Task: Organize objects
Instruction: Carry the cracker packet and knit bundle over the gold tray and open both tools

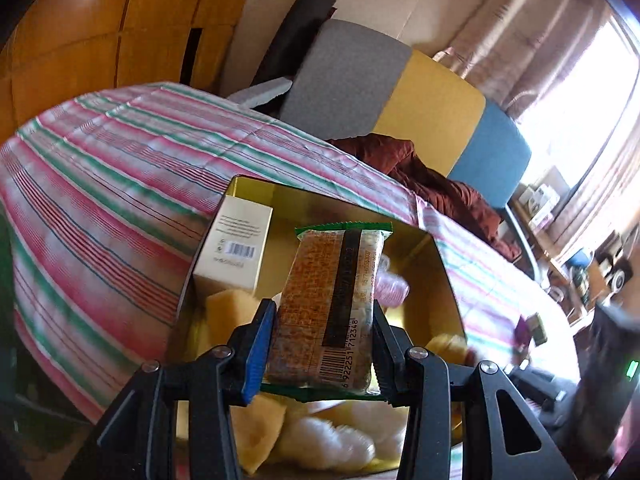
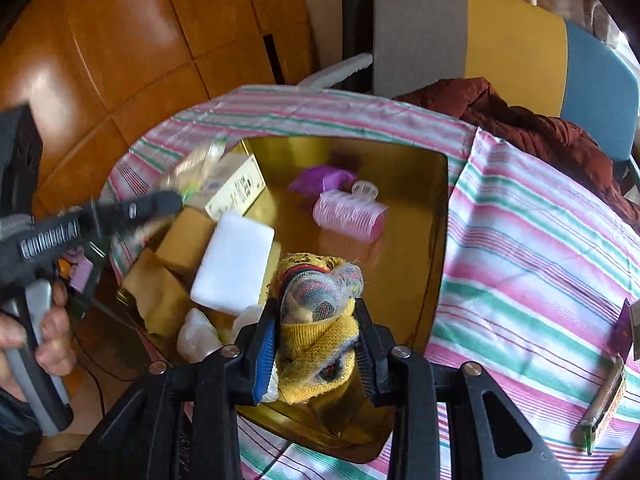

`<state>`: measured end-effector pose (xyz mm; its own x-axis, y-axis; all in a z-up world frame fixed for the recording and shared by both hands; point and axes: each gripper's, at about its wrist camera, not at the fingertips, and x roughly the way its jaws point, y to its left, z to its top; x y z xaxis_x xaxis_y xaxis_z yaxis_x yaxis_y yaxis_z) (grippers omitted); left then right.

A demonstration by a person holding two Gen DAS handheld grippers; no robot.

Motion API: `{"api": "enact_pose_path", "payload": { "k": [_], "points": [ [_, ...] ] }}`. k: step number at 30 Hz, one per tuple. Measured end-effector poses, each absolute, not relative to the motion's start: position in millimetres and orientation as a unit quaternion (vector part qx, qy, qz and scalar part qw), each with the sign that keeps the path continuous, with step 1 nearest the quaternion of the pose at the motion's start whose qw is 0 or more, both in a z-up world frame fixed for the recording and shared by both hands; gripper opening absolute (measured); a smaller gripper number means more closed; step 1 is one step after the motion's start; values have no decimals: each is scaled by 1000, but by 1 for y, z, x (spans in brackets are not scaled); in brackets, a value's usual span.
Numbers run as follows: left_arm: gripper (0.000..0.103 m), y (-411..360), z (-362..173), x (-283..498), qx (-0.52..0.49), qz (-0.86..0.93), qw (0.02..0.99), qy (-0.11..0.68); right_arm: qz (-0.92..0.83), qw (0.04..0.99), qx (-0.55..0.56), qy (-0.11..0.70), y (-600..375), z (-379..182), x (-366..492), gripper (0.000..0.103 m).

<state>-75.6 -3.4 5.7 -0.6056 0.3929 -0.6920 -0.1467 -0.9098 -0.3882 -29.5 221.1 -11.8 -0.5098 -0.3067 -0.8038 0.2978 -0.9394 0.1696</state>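
Observation:
My left gripper [image 1: 323, 312] is shut on a cereal bar packet [image 1: 332, 300] with green edges and a barcode, held above the gold tin tray [image 1: 436, 280]. My right gripper [image 2: 316, 306] is shut on a yellow knitted bundle [image 2: 316, 344] wrapped in white mesh, over the same gold tray [image 2: 420, 240]. In the tray lie a cream box [image 1: 236, 240], a pink hair roller [image 2: 348, 214], a purple item [image 2: 320, 178], a white block [image 2: 234, 268] and yellow sponge pieces [image 2: 164, 300]. The left gripper [image 2: 168, 202] shows blurred at the tray's left edge, in a person's hand [image 2: 52, 340].
The tray sits on a table with a pink, green and white striped cloth [image 2: 540, 260]. Behind it a chair [image 2: 512, 40] with grey, yellow and blue panels carries a maroon jacket [image 2: 532, 128]. Another wrapped bar [image 2: 604, 400] lies at the table's right. Wooden cabinets [image 2: 140, 40] stand at the left.

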Motion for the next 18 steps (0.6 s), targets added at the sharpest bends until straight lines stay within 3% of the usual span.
{"api": "enact_pose_path", "payload": {
  "k": [1, 4, 18],
  "points": [
    [46, -2, 5, -81, -419, 881, 154, -160, -866, 175, 468, -3, 219, -15, -30, 36],
    [62, 2, 6, -88, -418, 880, 143, -174, -857, 180, 483, 1, 215, -26, -29, 38],
    [65, 15, -4, -60, -409, 900, 122, -85, -853, 180, 490, -10, 217, -31, -7, 56]
  ]
}}
